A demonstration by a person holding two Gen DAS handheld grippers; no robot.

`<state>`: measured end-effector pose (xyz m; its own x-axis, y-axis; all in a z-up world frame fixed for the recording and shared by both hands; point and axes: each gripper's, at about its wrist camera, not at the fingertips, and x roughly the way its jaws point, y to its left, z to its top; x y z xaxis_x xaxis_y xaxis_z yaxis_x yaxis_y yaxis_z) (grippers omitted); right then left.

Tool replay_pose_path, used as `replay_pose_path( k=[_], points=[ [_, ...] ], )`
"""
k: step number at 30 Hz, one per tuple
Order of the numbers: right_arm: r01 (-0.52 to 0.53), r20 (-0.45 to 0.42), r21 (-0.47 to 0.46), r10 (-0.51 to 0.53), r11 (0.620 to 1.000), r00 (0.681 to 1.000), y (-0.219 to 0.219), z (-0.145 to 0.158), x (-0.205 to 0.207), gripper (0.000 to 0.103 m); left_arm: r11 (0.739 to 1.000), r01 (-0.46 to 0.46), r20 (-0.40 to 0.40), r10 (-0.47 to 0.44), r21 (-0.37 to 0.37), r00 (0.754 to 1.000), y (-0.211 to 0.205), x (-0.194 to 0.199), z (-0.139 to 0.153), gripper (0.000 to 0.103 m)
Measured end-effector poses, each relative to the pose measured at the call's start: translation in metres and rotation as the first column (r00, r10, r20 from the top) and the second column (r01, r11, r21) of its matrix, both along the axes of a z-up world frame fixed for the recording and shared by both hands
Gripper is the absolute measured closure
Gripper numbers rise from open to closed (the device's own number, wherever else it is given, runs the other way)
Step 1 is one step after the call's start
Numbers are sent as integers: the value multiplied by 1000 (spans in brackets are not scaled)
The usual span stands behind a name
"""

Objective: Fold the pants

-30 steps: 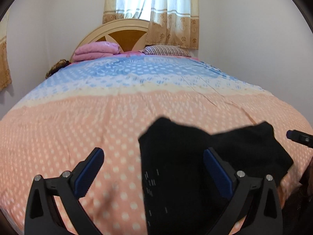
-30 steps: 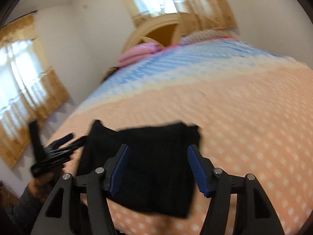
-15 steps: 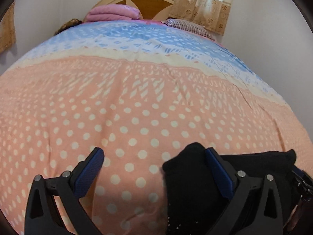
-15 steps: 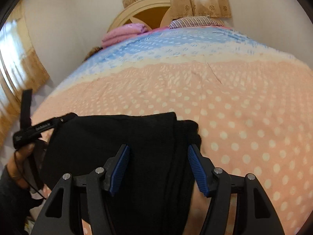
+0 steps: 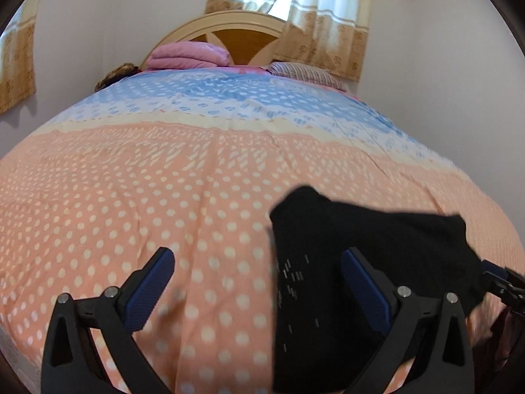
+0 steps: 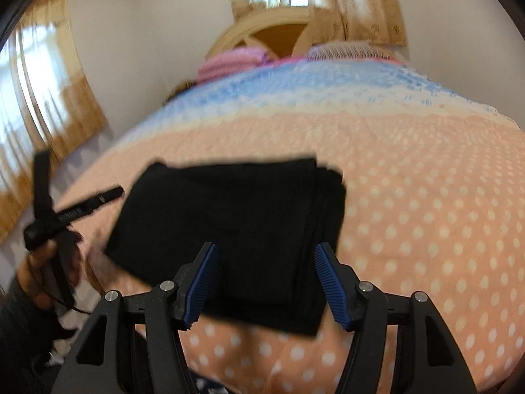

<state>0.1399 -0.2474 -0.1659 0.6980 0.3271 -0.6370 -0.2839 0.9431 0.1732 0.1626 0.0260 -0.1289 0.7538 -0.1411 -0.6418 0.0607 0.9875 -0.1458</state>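
The black pants (image 5: 344, 282) run off the bottom edge behind the claw finger (image 5: 367, 292).

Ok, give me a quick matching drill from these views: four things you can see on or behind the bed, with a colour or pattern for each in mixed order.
Things:
1. pants
2. folded blanket
3. pillow
4. headboard

Colours or patterns:
A. striped
B. black
C. cream rim with brown wood panels
D. pink

Pairs: 1-B, 2-D, 3-A, 4-C
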Motion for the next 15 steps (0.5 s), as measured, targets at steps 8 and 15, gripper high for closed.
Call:
replay_pose_path(
  k=[8,15],
  points=[
    [6,-53,-18,-7,1000,999,-5,-17,4,42,1000,17,-76,-18,-20,997,2,8,-24,0],
    [53,-5,159,-52,986,999,-38,2,6,39,1000,14,2,-14,-19,1000,13,1,0,0]
  ],
)
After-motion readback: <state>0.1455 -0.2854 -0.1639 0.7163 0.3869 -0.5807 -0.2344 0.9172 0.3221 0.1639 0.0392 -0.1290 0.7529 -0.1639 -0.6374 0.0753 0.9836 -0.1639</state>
